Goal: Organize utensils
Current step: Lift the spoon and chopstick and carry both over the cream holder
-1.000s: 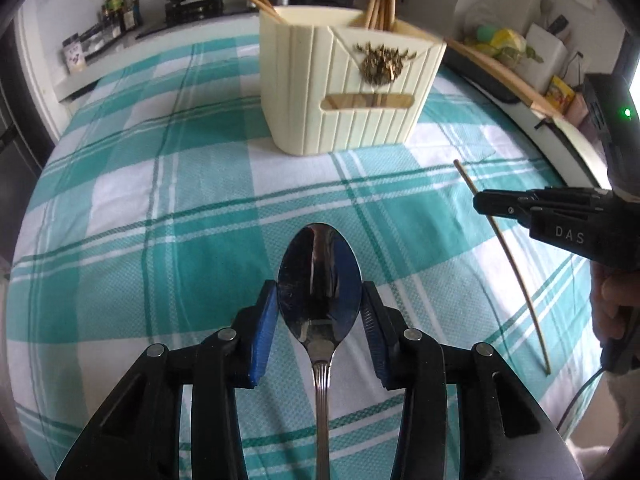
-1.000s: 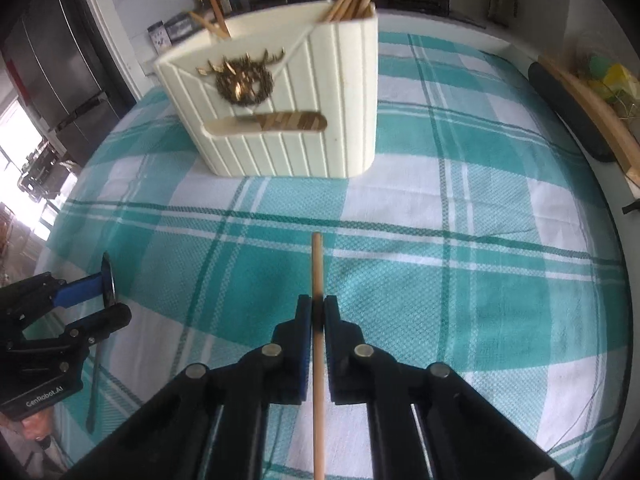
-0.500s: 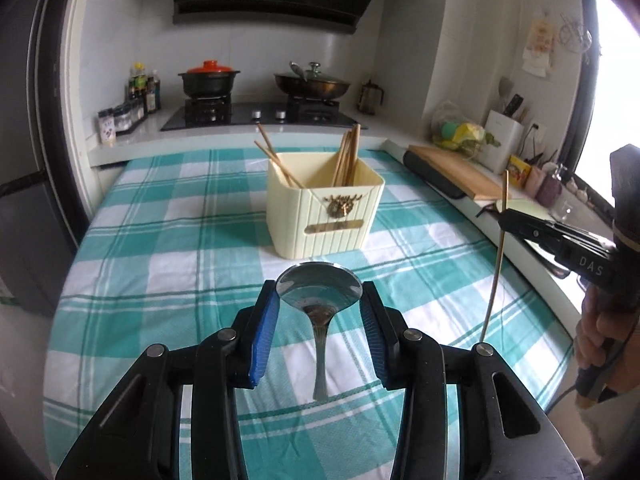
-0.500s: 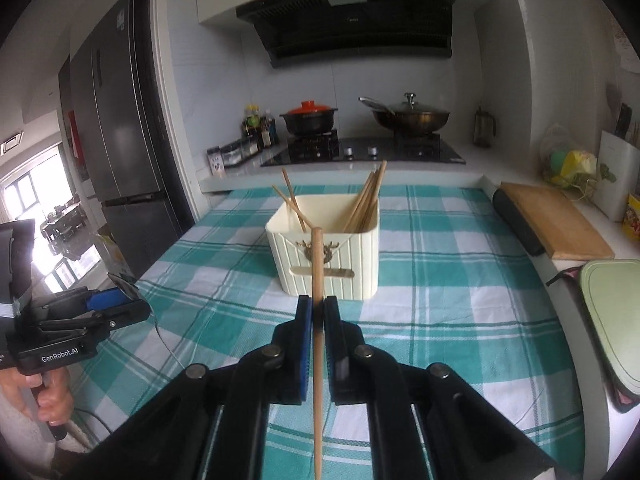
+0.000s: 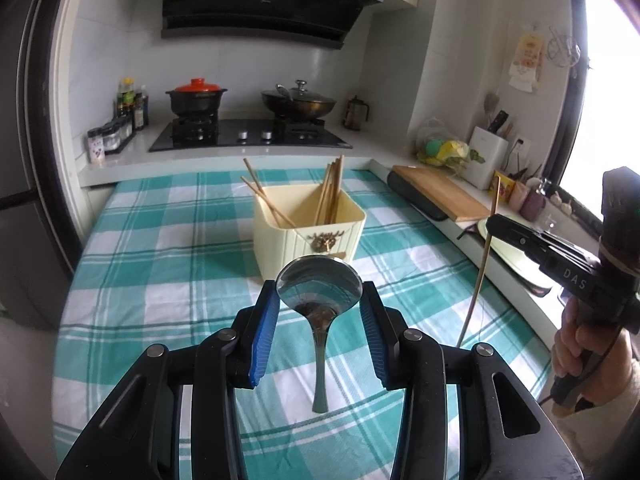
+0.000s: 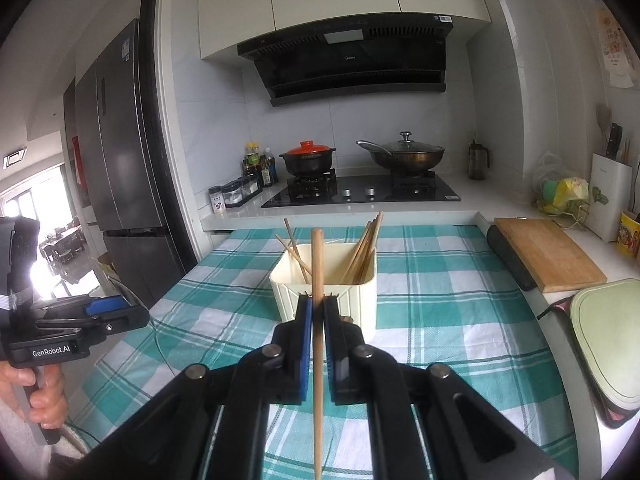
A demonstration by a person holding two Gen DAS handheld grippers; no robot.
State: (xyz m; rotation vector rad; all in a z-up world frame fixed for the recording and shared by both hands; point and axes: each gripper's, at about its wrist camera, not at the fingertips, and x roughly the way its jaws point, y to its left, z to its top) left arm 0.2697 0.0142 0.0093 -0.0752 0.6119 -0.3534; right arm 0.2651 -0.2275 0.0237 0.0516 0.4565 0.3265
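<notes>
My left gripper (image 5: 319, 298) is shut on a metal spoon (image 5: 319, 286) by the sides of its bowl, and the handle hangs down above the cloth. My right gripper (image 6: 317, 306) is shut on a wooden chopstick (image 6: 317, 264) held upright. From the left wrist view that same chopstick (image 5: 482, 264) and the right gripper (image 5: 494, 224) sit at the right. The left gripper (image 6: 136, 314) shows at the left of the right wrist view. A cream utensil holder (image 5: 308, 232) (image 6: 360, 300) with several chopsticks stands ahead on the checked tablecloth (image 5: 160, 280), beyond both grippers.
A stove with a red-lidded pot (image 5: 196, 98) and a wok (image 5: 298, 102) lies behind the table. A wooden cutting board (image 5: 440, 192) and a green tray (image 6: 608, 340) sit on the right counter. A dark fridge (image 6: 120, 160) stands to the left.
Both grippers rose from just above the cloth and tilted up, so the kitchen wall and hood came into view. The spoon handle now hangs down and the chopstick stands upright. Both grips hold.
</notes>
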